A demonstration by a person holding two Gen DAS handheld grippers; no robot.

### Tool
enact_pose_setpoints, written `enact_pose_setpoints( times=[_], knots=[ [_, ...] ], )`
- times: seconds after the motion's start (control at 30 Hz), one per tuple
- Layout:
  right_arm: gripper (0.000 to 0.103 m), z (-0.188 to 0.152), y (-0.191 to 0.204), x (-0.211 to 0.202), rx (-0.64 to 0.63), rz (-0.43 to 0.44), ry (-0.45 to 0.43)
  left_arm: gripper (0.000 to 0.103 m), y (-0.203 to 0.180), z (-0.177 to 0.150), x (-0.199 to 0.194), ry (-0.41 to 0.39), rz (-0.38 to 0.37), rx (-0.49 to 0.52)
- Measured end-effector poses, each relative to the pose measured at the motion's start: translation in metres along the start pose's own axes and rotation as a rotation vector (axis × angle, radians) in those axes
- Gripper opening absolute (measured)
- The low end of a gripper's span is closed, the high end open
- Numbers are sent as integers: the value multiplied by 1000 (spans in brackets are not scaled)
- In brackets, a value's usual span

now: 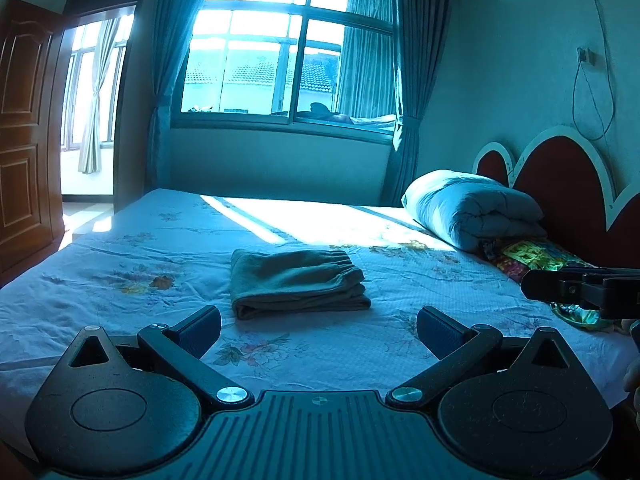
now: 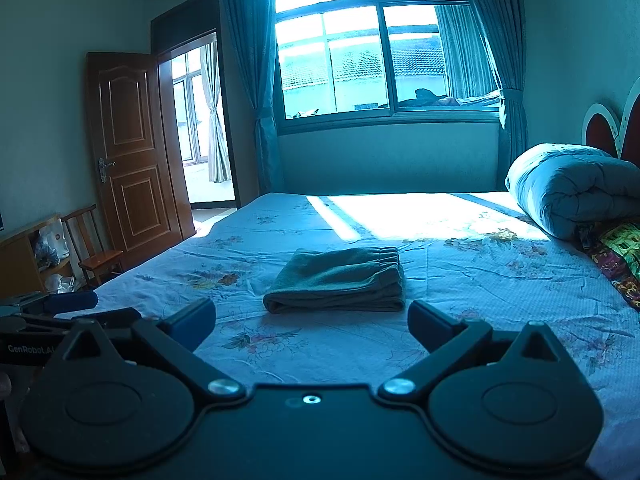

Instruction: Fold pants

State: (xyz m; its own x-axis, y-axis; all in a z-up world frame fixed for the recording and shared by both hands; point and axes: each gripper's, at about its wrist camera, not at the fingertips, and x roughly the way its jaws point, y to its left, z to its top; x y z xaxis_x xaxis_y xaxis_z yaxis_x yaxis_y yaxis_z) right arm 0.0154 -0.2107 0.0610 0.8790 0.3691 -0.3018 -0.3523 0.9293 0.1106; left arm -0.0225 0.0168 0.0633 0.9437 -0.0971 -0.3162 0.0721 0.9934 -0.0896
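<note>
Grey-green pants (image 1: 298, 283) lie folded into a compact rectangle on the floral bed sheet (image 1: 120, 264), waistband to the right. They also show in the right wrist view (image 2: 340, 280). My left gripper (image 1: 318, 326) is open and empty, held above the sheet just short of the pants. My right gripper (image 2: 312, 322) is open and empty, also a little short of the pants. The right gripper shows at the right edge of the left wrist view (image 1: 580, 290). The left gripper shows at the left edge of the right wrist view (image 2: 60, 312).
A rolled blue quilt (image 1: 472, 208) and a colourful cloth (image 1: 528, 258) lie at the red headboard (image 1: 568, 188). A window (image 1: 280, 48) is behind the bed. An open wooden door (image 2: 132, 156), a chair (image 2: 94, 252) and a shelf (image 2: 24, 256) stand left.
</note>
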Motion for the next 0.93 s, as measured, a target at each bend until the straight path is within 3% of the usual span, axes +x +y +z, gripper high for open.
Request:
enact_pose_setpoints(
  times=[0.93],
  knots=[
    [97, 0, -7, 2, -9, -3, 5, 103, -10, 1, -3, -30, 20, 53]
  ],
)
